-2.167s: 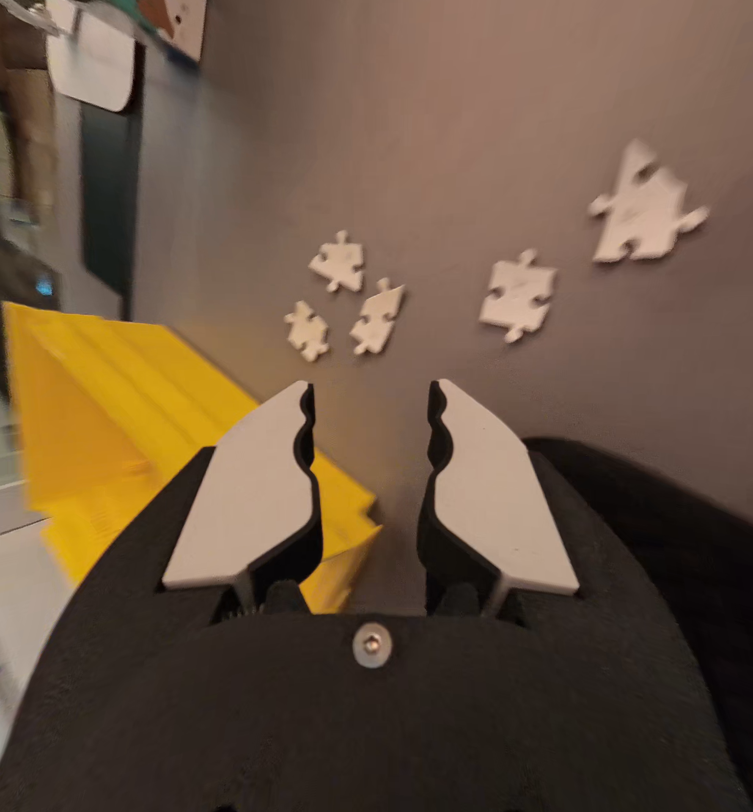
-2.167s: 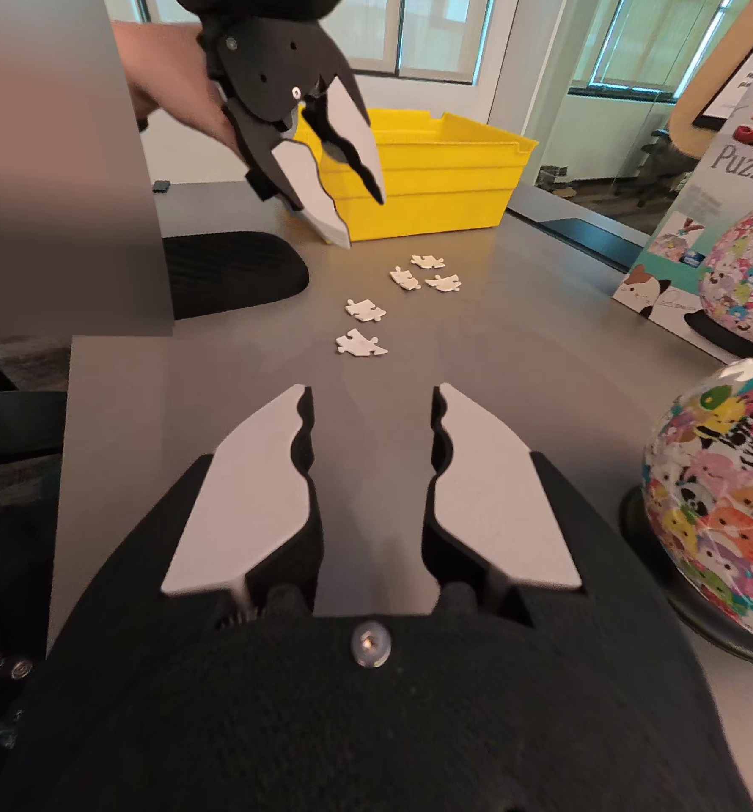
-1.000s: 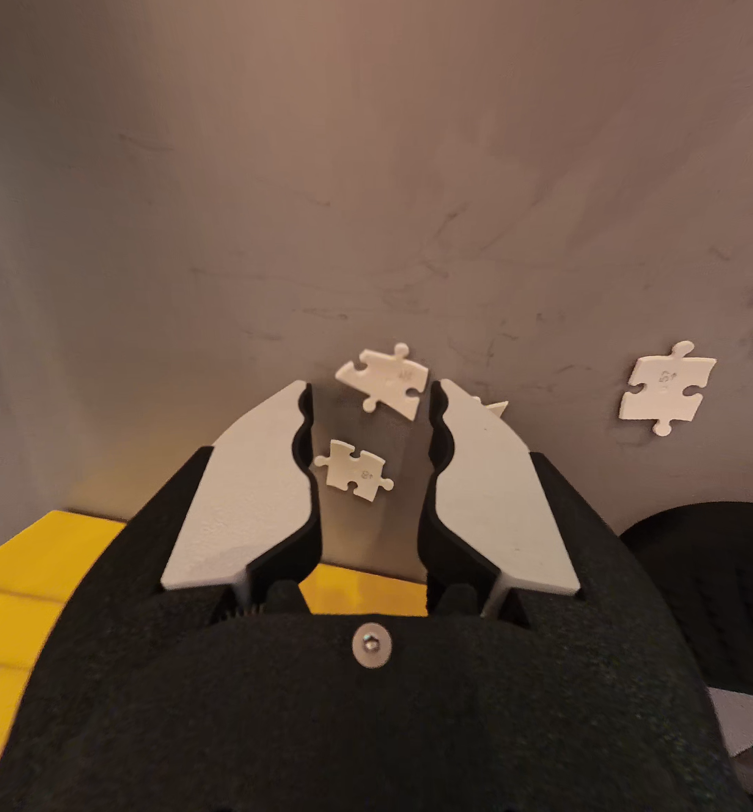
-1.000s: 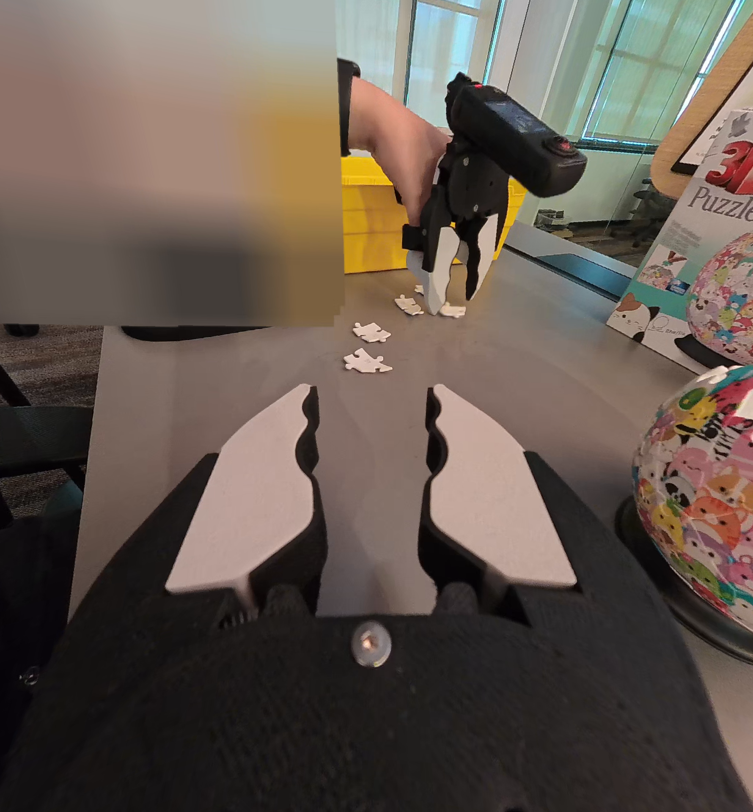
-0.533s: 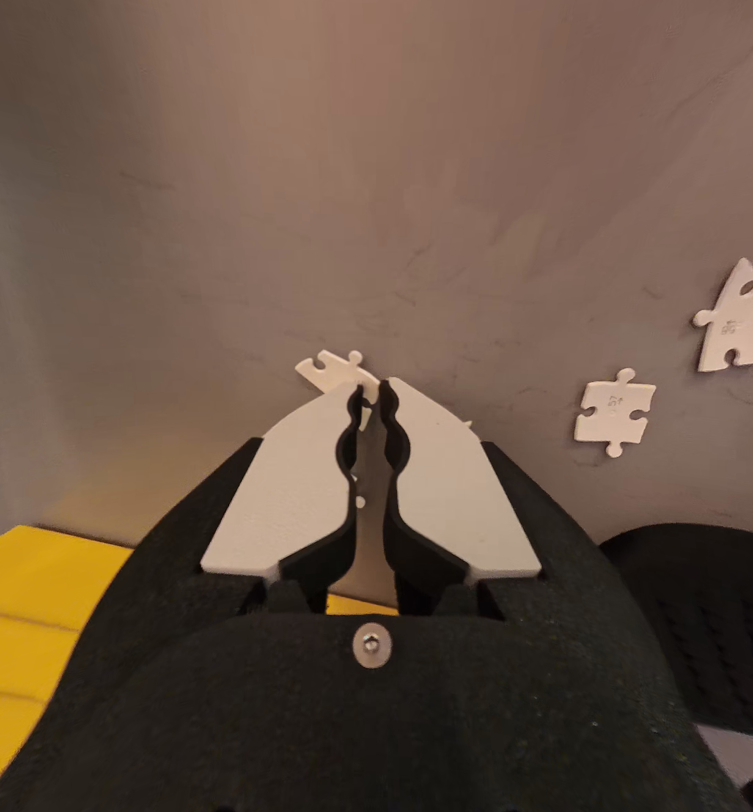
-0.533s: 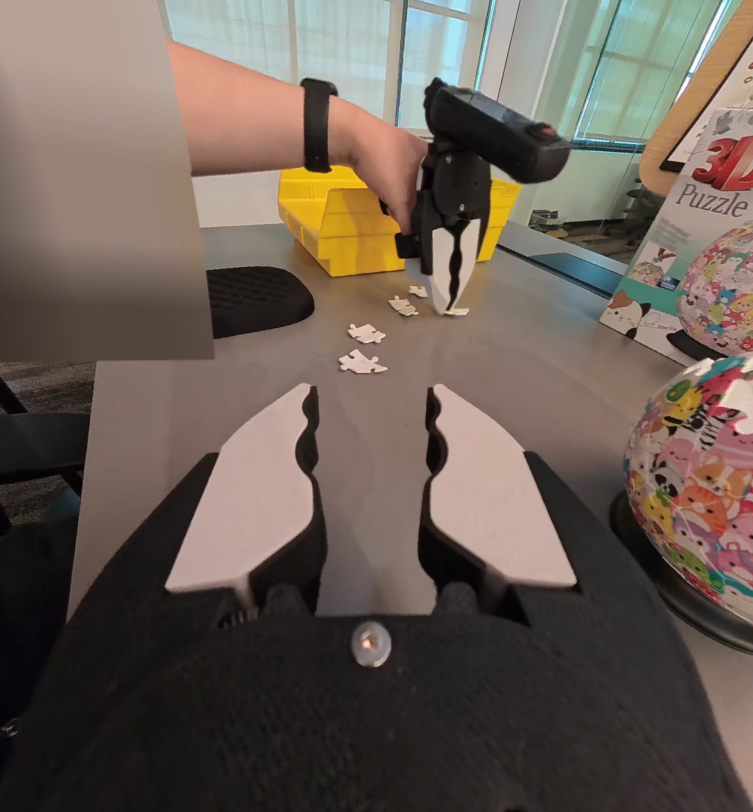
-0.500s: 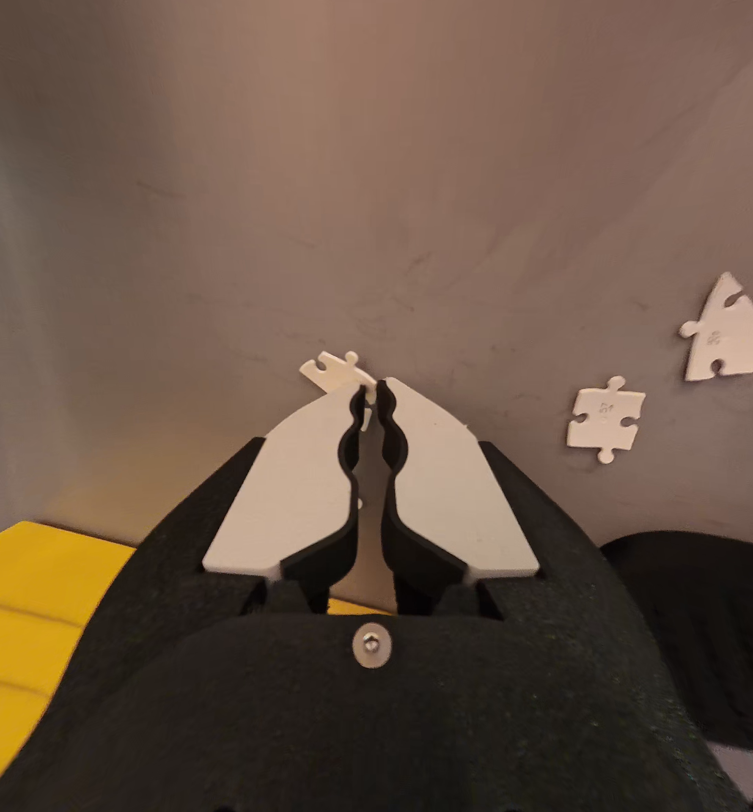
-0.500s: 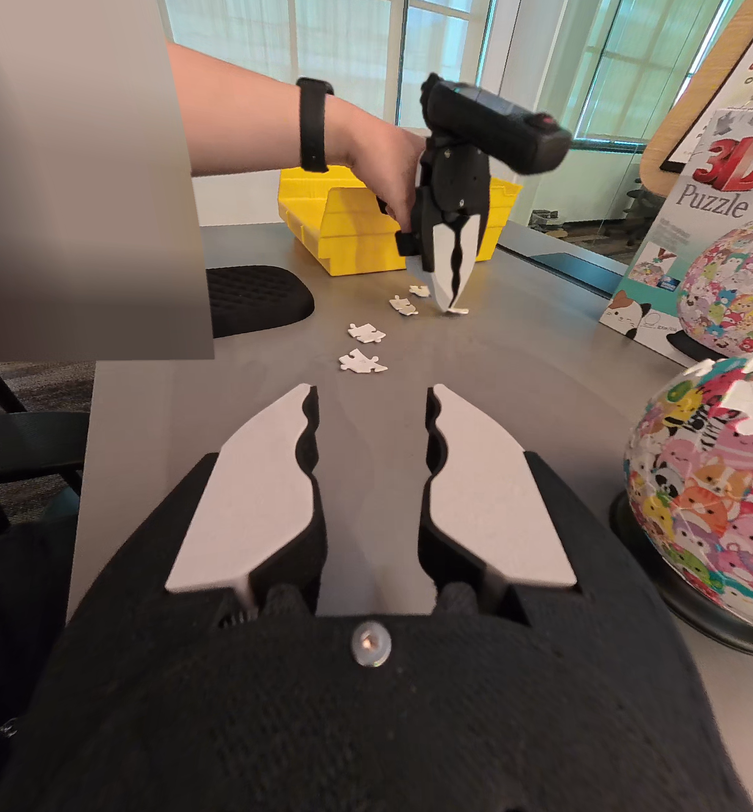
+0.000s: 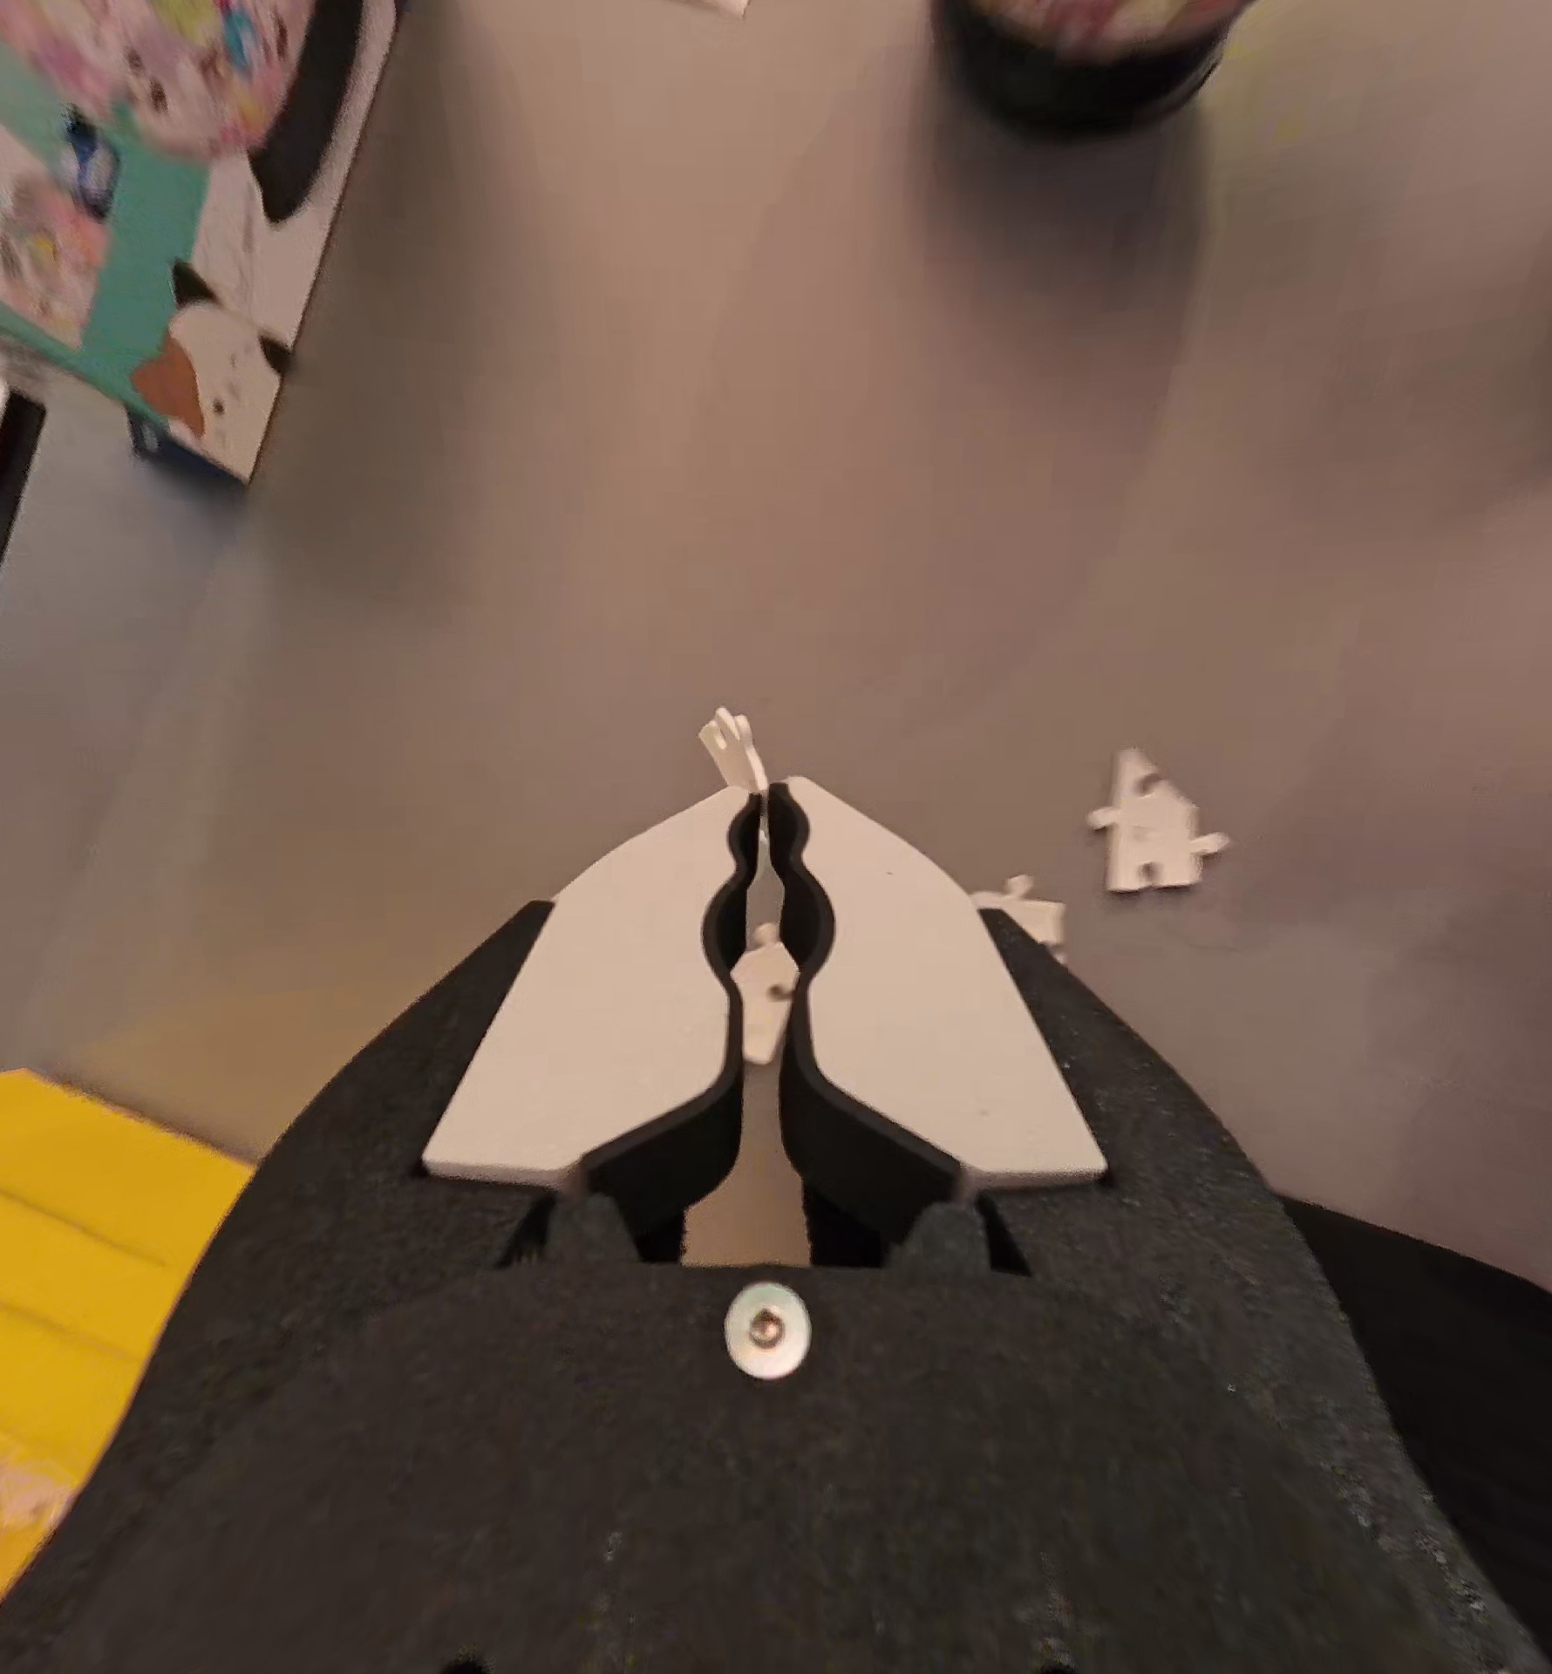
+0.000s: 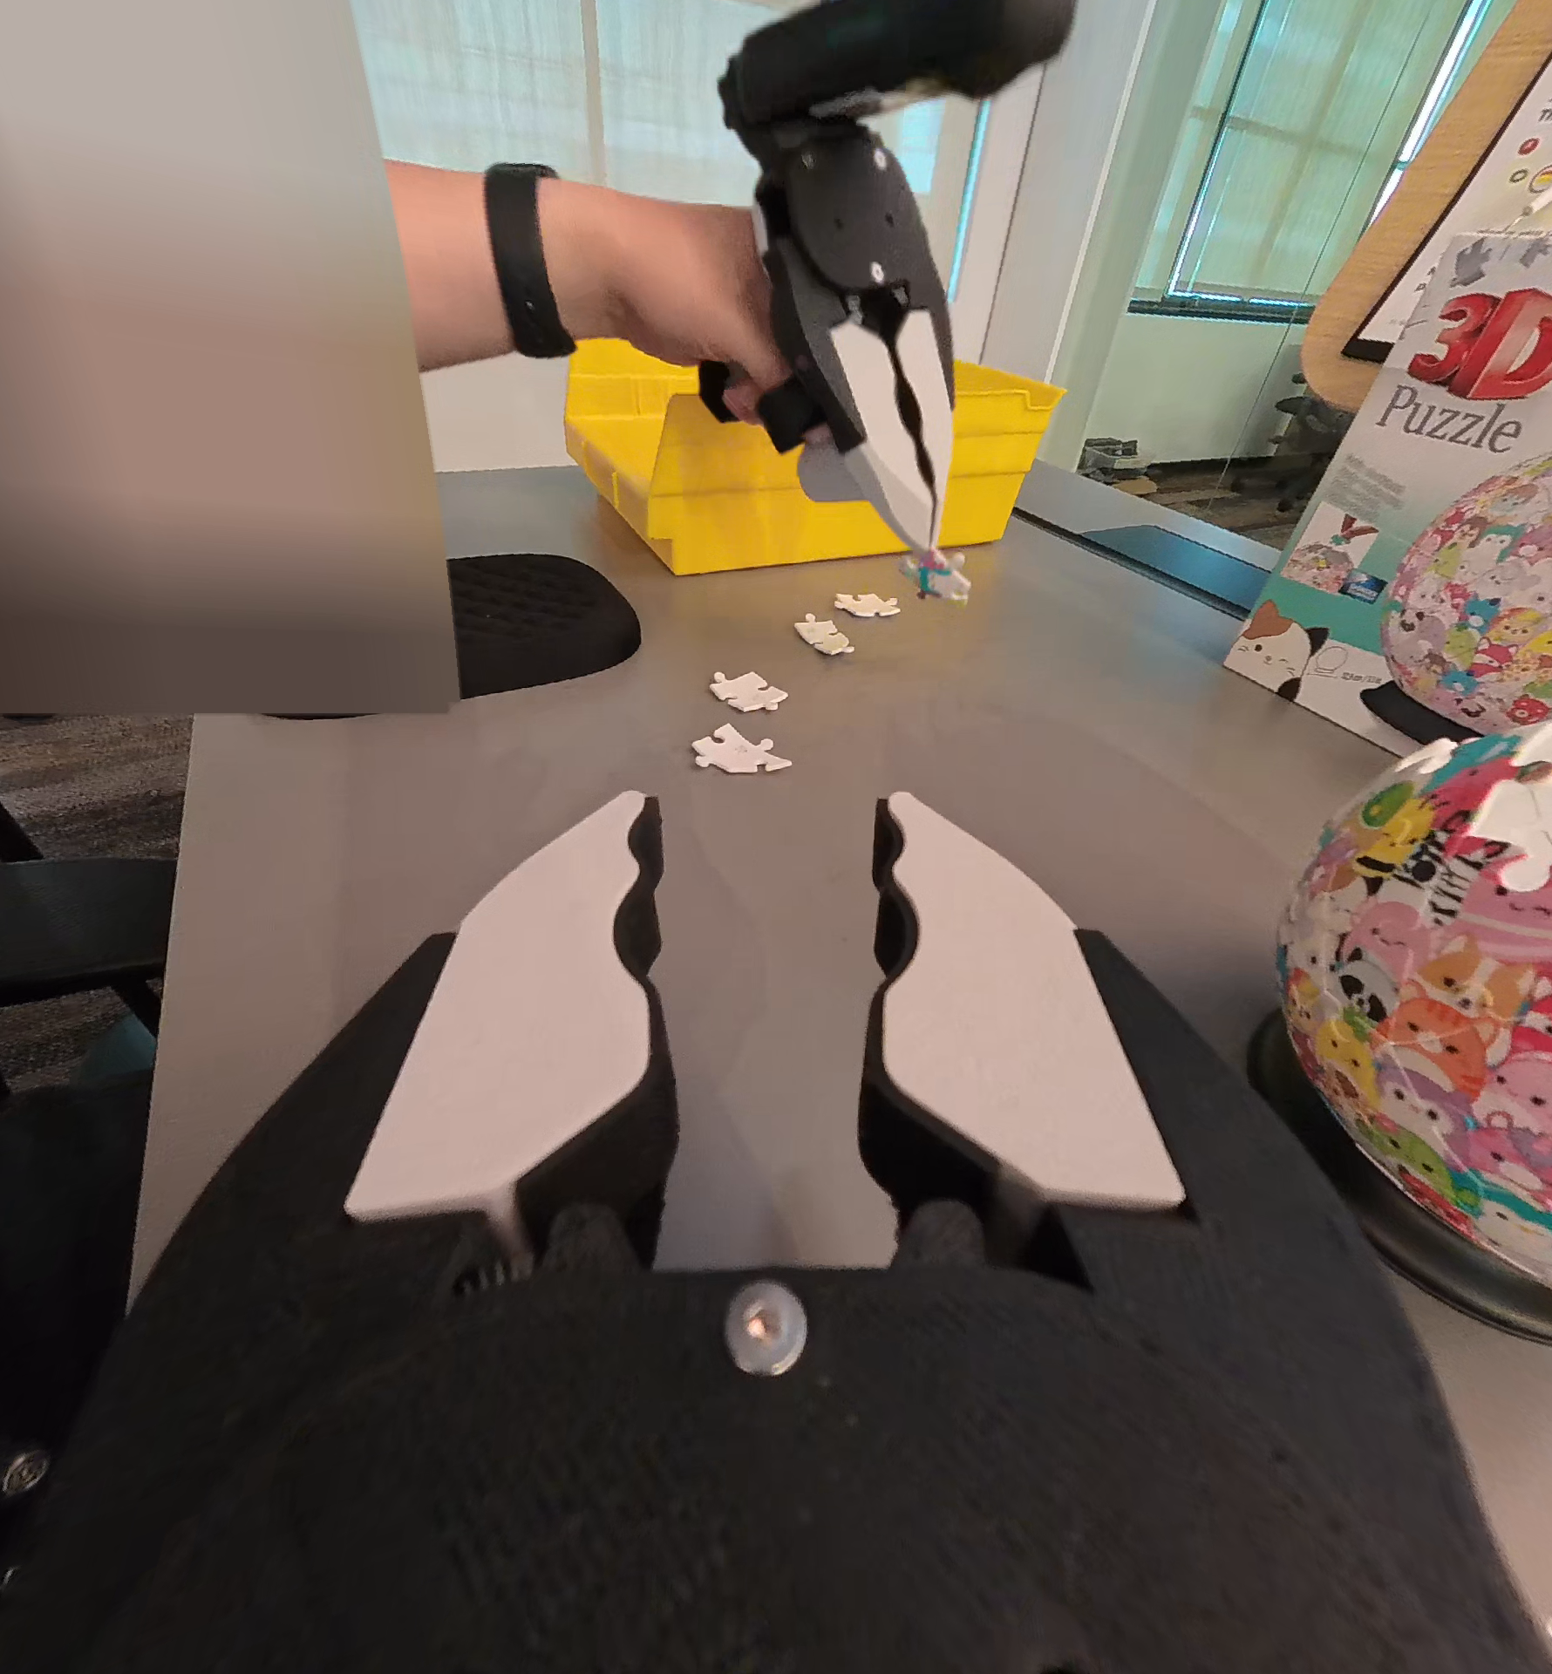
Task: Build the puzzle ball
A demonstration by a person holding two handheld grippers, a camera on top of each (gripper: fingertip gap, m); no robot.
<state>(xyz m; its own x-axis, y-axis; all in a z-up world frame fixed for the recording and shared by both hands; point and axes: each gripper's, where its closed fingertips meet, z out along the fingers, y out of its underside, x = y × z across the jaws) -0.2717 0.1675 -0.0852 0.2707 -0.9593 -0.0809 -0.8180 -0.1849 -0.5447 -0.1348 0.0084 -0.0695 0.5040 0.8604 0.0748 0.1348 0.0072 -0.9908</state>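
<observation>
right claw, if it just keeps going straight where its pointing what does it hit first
Most likely the nearest loose puzzle piece lying on the grey table, just ahead of the open right claw. Depth is hard to judge, so the claw might touch the bare tabletop before reaching it.

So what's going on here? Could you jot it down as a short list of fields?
left claw: shut on a puzzle piece, lifted off the table
right claw: open, holding nothing
loose pieces: four, white side up, in a row on the table
puzzle ball: partly built, on a black stand, right of the right claw
yellow bin: at the far end
</observation>
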